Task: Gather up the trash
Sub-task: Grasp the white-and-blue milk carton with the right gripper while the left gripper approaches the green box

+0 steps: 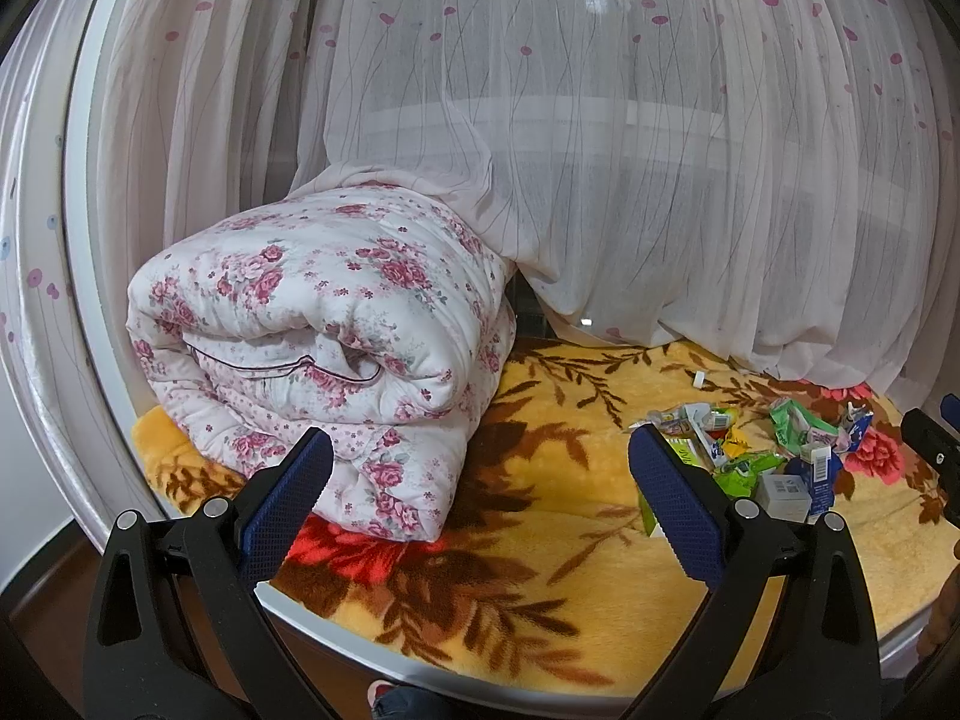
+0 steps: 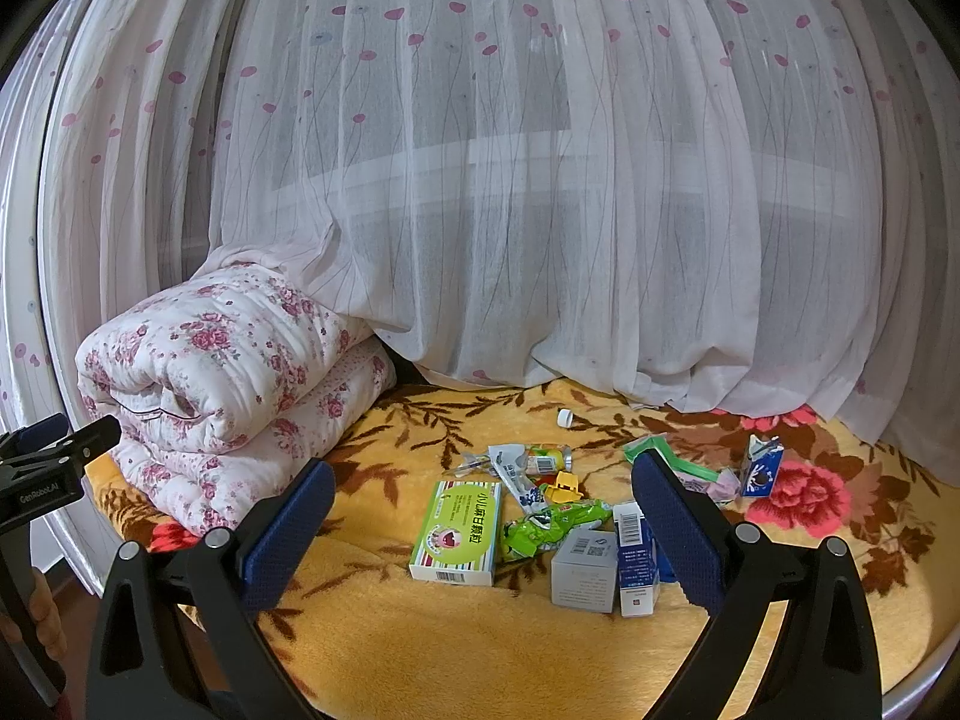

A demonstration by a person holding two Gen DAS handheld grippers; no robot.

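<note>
Trash lies in a pile on the yellow floral blanket [image 2: 480,648]: a green medicine box [image 2: 457,531], a crumpled green wrapper [image 2: 552,525], a grey box [image 2: 585,570], a blue and white box [image 2: 637,564], a small blue milk carton [image 2: 761,467] and a white cap [image 2: 565,417]. My right gripper [image 2: 480,531] is open and empty, just short of the pile. My left gripper [image 1: 480,498] is open and empty, to the left of the pile [image 1: 756,450], facing the blanket [image 1: 540,540].
A folded floral quilt [image 1: 324,324] sits at the left of the blanket, also in the right wrist view [image 2: 228,384]. A sheer curtain [image 2: 540,210] with pink flowers hangs behind and drapes onto the blanket. A white rim [image 1: 420,669] edges the platform in front.
</note>
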